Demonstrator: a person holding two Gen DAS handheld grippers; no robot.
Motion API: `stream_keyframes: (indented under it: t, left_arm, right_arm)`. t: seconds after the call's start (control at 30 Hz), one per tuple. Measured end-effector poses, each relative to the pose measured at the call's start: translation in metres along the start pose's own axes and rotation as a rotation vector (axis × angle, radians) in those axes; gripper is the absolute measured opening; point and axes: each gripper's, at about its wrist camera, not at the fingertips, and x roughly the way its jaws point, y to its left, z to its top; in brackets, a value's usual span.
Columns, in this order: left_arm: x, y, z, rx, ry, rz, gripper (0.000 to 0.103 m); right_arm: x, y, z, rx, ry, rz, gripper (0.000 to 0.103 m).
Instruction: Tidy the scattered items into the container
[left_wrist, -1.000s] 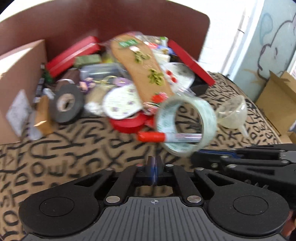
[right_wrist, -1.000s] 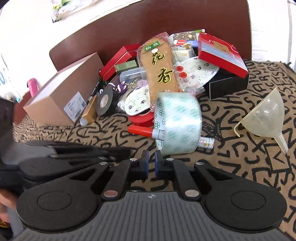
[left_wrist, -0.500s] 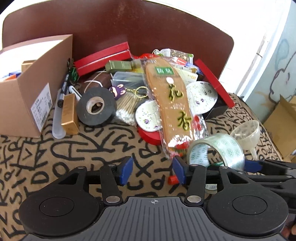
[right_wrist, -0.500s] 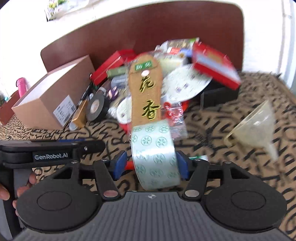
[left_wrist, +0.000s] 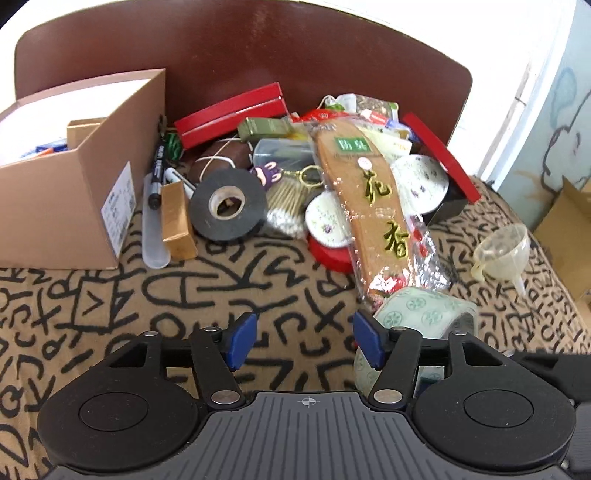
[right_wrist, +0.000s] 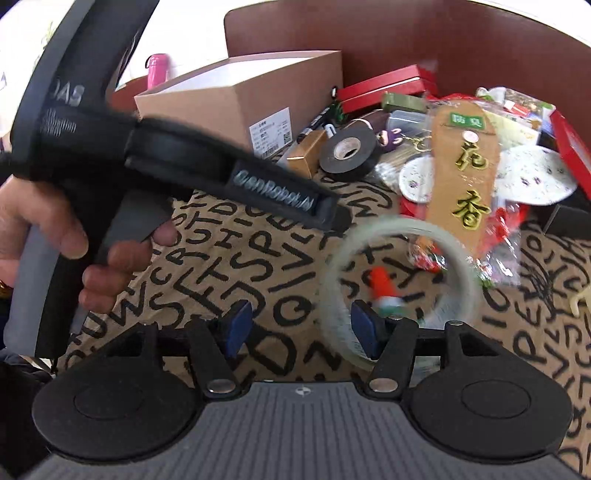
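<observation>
A clear tape roll printed with green (left_wrist: 424, 317) stands on edge on the patterned cloth, blurred (right_wrist: 399, 284). A red-capped marker (right_wrist: 384, 291) shows through its hole. My right gripper (right_wrist: 301, 328) is open with nothing between its pads. The roll sits just off its right pad; contact cannot be told. My left gripper (left_wrist: 304, 341) has its jaws opening over bare cloth, nothing between them, the roll behind its right finger. A hand holds the left gripper (right_wrist: 332, 216) at left in the right wrist view. The open cardboard box (left_wrist: 55, 206) (right_wrist: 295, 92) stands far left.
Piled against a brown chair back (left_wrist: 258, 55) are a black tape roll (left_wrist: 229, 201), a wrapped insole (left_wrist: 369, 206), red boxes (left_wrist: 229, 114) and a gold box (left_wrist: 177, 221). A clear funnel (left_wrist: 502, 251) lies right. Another carton (left_wrist: 565, 236) stands beyond.
Both grippers went from shut to open. The right one had the tape roll between its pads half a second ago; now it has swung left and the roll is outside them. The left moved left.
</observation>
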Motion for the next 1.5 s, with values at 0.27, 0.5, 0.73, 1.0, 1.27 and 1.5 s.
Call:
stream_keyframes:
  t: [0.27,0.5,0.73,1.0,1.27,1.5]
  left_arm:
    - [-0.015,-0.001,-0.004,0.026,-0.003,-0.089,0.077]
    - [-0.025,-0.021,-0.015,0.127,0.030,-0.193,0.075]
    - [-0.029,-0.044,-0.024,0.225,0.030,-0.246,0.077]
    - [-0.017,-0.064,-0.029,0.270,0.028,-0.242,0.074]
    - [0.008,-0.022,-0.016,0.024,0.040,-0.077,0.013]
    - [-0.009,0.043,-0.011,-0.139,0.066,-0.002,0.019]
  right_arm:
    - [-0.020,-0.016,-0.006,0.022,0.059,-0.123,0.056]
    - [-0.012,-0.014,-0.016,0.008,0.138,-0.145,0.041]
    - [-0.014,-0.020,-0.024,0.017,0.174,-0.192,0.021]
    - [-0.028,-0.015,-0.030,0.019,0.176,-0.162,0.018]
    - [-0.054,-0.017,-0.045,0.062,0.157,-0.225,0.021]
    - [-0.043,-0.032,-0.034,0.112,0.130,-0.303,0.024]
